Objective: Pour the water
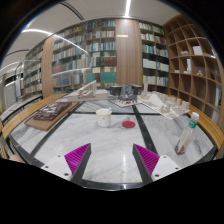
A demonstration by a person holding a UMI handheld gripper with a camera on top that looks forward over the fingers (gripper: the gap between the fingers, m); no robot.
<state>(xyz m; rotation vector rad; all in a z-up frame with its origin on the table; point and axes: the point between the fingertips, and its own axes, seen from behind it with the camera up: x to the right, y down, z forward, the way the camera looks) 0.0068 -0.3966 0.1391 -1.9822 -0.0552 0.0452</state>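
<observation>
Gripper [110, 160] held above a white marble table [110, 140], jaws spread wide, nothing between the pink pads [77, 157]. Well ahead of the jaws: white cup [103, 117] standing upright, small red disc [128, 125] just beside it; clear bottle [187, 133] off right of the right finger. Beyond: wooden bookshelves [100, 50].

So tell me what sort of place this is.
Probably a library or reading room: tall bookshelves packed with books line the back wall, wooden cubby shelving stands to one side, and a long table sits under ceiling strip lights.
</observation>
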